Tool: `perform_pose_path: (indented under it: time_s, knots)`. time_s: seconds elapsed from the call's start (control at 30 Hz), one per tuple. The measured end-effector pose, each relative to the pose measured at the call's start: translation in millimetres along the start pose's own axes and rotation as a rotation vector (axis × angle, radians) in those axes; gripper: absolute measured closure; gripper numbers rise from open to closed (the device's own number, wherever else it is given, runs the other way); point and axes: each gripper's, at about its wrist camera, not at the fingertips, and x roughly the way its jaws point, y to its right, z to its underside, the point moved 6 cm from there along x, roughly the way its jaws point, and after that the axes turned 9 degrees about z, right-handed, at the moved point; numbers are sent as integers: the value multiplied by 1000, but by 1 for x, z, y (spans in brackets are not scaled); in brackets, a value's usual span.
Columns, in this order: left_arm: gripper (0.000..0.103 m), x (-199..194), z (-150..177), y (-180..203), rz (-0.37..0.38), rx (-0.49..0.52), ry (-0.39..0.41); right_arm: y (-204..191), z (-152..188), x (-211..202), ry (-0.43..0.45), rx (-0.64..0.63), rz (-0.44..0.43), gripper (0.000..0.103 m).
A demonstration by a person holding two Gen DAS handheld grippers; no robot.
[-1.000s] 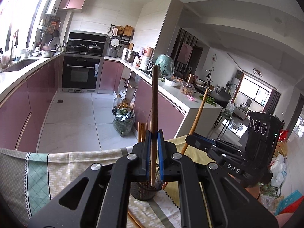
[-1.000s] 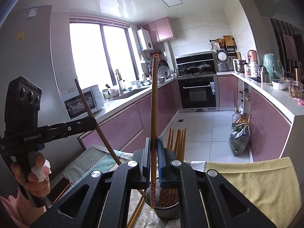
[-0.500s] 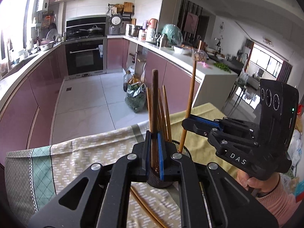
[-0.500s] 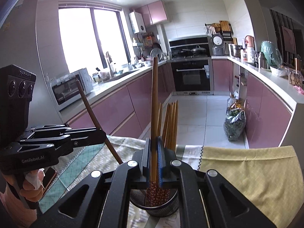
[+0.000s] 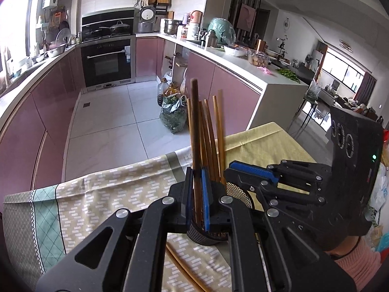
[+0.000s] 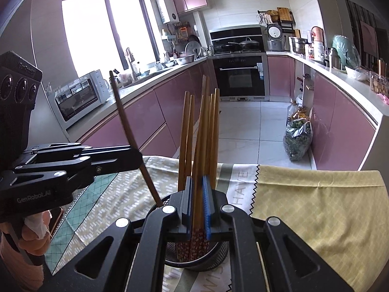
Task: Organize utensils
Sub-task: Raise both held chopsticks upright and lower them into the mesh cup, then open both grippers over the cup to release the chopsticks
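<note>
A black mesh holder [image 5: 239,193] [image 6: 218,250] stands on the tablecloth with several wooden chopsticks upright in it. My left gripper [image 5: 195,182] [image 6: 139,158] is shut on a dark brown chopstick [image 5: 194,121] [image 6: 126,126], whose lower end reaches into the holder. My right gripper [image 6: 197,194] [image 5: 231,168] hovers over the holder's rim. A lighter chopstick [image 6: 200,146] stands between its blue pads, its patterned end inside the holder. The right jaws are opening slightly, and the pads still lie against the stick.
Two loose chopsticks [image 5: 182,267] lie on the patterned tablecloth [image 5: 109,194] in front of the holder. A yellow cloth [image 6: 316,194] covers the table's right side. A phone [image 6: 57,215] lies by the hand [image 6: 31,238]. Beyond the far table edge is kitchen floor with a bag of greens [image 6: 297,138].
Both grippers have come down towards the holder with their chopsticks. The lower ends of both sticks now sit inside it, and the right stick stands among the others.
</note>
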Motion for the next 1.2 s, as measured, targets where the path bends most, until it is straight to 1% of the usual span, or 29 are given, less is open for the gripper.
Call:
perform_pose_path:
  time_s: [0.1, 0.13, 0.17, 0.23, 0.27, 0.3, 0.43, 0.5, 0.53, 0.57, 0.63, 0.8, 0.87, 0.93, 0.97, 1.0, 1.1, 1.2]
  knots:
    - [93, 9, 0, -5, 3, -18, -9, -1, 2, -2, 3, 3, 1, 94]
    - [91, 10, 2, -7, -2, -27, -7, -2, 3, -3, 3, 3, -1, 94]
    - [87, 11, 3, -8, 3, -31, -4, -2, 3, -5, 6, 0, -2, 94]
    - [84, 9, 6, -12, 5, -33, 8, -2, 2, -8, 13, 0, -2, 92]
    - [80, 7, 7, -14, 0, -35, 16, -2, 3, -10, 18, 2, -4, 89]
    - [79, 4, 10, -15, -2, -38, 27, -1, 2, -12, 21, 5, -8, 87]
    - [68, -14, 22, -21, -9, -61, 71, -6, 6, -22, 36, 4, -26, 85]
    - [65, -24, 32, -26, -19, -77, 93, -11, 9, -29, 47, -5, -37, 80]
    - [62, -29, 37, -28, -28, -81, 103, -15, 11, -33, 54, -13, -44, 79]
    - [56, -34, 42, -30, -41, -83, 111, -19, 12, -38, 63, -21, -50, 78]
    - [53, -41, 55, -33, -84, -86, 120, -27, 16, -46, 78, -37, -60, 76]
    - [43, -56, 86, -41, -143, -106, 128, -50, 35, -61, 81, -85, -98, 70]
    - [30, -61, 99, -44, -174, -106, 129, -57, 46, -61, 58, -92, -115, 70]
    - [30, -64, 109, -47, -204, -100, 125, -61, 58, -58, 28, -97, -124, 70]
    - [28, -64, 113, -48, -218, -97, 120, -63, 64, -55, 9, -98, -127, 68]
    - [27, -64, 119, -50, -229, -100, 113, -65, 72, -51, -15, -104, -125, 66]
    - [25, -62, 138, -54, -259, -112, 91, -71, 94, -36, -86, -114, -121, 66]
    - [25, -57, 154, -59, -266, -131, 61, -74, 114, -25, -147, -109, -124, 66]
